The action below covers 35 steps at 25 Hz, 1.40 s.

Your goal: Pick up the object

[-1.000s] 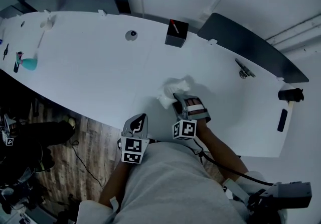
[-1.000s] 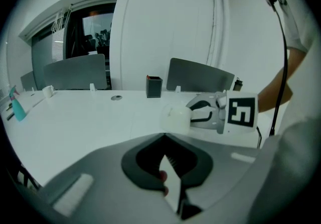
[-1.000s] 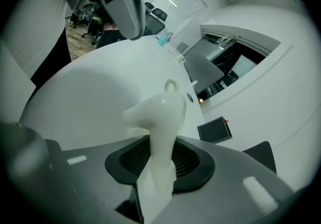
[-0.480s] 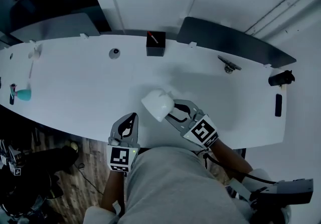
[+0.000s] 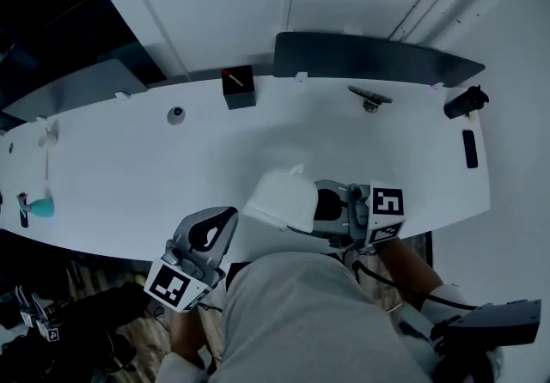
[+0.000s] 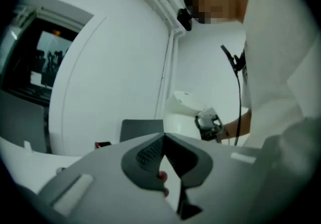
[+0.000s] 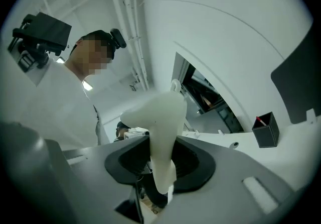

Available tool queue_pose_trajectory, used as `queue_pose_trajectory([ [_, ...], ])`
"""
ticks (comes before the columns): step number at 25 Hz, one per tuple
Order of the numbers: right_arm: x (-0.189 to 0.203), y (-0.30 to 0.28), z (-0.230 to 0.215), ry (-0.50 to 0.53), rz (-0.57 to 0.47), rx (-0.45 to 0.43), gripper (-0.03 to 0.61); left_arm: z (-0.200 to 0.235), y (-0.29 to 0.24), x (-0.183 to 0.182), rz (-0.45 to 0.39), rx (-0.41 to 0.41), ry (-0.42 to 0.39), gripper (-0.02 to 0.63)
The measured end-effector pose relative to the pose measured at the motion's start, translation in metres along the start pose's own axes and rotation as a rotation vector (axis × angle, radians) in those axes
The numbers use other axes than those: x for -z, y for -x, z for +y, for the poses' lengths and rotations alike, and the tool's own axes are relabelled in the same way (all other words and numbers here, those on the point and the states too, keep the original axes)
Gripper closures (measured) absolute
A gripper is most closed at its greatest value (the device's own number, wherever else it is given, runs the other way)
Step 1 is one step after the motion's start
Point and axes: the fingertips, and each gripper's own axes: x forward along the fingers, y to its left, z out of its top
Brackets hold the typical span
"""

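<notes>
The right gripper (image 5: 320, 206) pinches the white object (image 5: 279, 199) by its narrow end, apparently to carry it clear above the table (image 5: 129, 167) at its near edge. The unneeded left gripper (image 5: 210, 231) hangs alongside, jaws pressed together on nothing.

In your head view the white object (image 5: 282, 199) covered the fingertips of your right gripper (image 5: 321, 204), so the grip could only be read from the right gripper view (there the object's lower end sank out of sight between the pads). Your torso hid both hands. On the table (image 5: 129, 158), the small round thing (image 5: 175, 115) was too small to tell, and the teal thing (image 5: 39, 208) near the left edge was too small to name
</notes>
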Motion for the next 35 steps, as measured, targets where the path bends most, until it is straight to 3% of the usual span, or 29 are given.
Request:
queue_pose_trajectory([
  [5,0.005,0.006,0.017,0.002,0.009,-0.042,0.449,-0.021,-0.001,0.002,0.034,0.254,0.051,0.612],
  [10,0.009,0.007,0.034,0.062,0.073,-0.088,0.449,-0.030,0.000,-0.006,0.085,0.331,0.040,0.603],
  [12,0.013,0.005,0.039,0.076,0.106,-0.100,0.449,-0.037,-0.002,-0.005,0.114,0.389,0.039,0.388],
  [13,0.015,0.004,0.041,0.081,0.119,-0.107,0.449,-0.042,-0.003,-0.002,0.131,0.420,0.027,0.337],
  [17,0.021,0.002,0.047,0.103,0.164,-0.148,0.449,-0.060,-0.013,0.007,0.173,0.502,-0.017,0.294],
  [21,0.027,0.000,0.051,0.133,0.225,-0.193,0.448,-0.081,-0.020,0.002,0.135,0.581,-0.004,0.304],
  [24,0.030,0.000,0.051,0.168,0.271,-0.209,0.448,-0.092,-0.022,0.002,0.115,0.616,-0.009,0.371],
  [30,0.022,0.000,0.046,0.176,0.270,-0.201,0.445,-0.088,-0.026,0.000,0.030,0.591,0.100,0.400],
  [35,0.010,0.000,0.027,0.157,0.220,-0.075,0.388,-0.071,-0.027,-0.005,-0.079,0.528,0.198,0.416],
])
